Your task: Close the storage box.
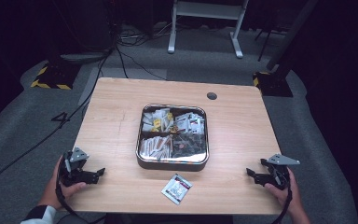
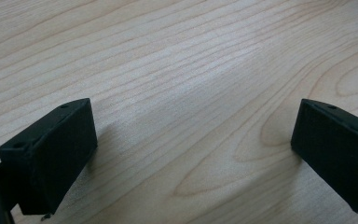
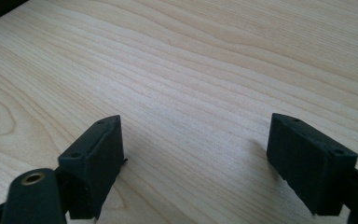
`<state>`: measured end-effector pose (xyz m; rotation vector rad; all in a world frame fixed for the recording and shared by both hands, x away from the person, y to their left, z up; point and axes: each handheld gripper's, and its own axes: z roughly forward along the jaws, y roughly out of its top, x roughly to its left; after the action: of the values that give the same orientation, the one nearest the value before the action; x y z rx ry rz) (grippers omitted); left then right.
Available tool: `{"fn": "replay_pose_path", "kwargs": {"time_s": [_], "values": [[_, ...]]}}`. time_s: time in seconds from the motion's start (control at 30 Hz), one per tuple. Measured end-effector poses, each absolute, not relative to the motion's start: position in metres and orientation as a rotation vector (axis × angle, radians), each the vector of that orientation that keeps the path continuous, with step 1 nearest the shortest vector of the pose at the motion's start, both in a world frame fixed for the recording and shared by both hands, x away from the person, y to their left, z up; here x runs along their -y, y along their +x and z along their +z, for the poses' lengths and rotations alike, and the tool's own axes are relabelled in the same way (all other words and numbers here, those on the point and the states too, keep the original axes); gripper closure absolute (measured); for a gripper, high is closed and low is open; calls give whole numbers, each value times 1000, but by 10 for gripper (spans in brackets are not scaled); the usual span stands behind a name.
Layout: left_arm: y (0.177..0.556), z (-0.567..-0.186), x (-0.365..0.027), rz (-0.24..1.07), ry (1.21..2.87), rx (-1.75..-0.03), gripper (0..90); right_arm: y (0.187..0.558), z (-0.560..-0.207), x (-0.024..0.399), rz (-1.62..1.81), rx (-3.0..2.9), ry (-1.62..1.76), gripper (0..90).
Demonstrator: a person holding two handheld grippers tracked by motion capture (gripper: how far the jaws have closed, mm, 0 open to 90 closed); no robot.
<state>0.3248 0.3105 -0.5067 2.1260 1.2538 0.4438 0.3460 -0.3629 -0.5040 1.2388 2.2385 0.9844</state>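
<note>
The left gripper [image 1: 98,173] rests at the near left corner of the table [image 1: 112,121], jaws spread wide and empty, bare wood grain between them in the left gripper view. The right gripper [image 1: 251,174] rests at the near right corner, likewise released, nothing between its jaws. A small white sachet [image 1: 176,188] lies flat by the near edge, between the two grippers and well apart from each. Just beyond it, at the table's centre, stands a square metal tray [image 1: 139,140] with four compartments holding assorted packets.
</note>
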Motion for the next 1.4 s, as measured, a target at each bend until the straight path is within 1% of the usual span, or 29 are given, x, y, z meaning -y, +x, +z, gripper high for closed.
{"fn": "replay_pose_path", "kwargs": {"time_s": [1.4], "values": [[325,-507,-311,446,2127,-1250,3,349,-504,361,973,-2224,1261,176]]}}
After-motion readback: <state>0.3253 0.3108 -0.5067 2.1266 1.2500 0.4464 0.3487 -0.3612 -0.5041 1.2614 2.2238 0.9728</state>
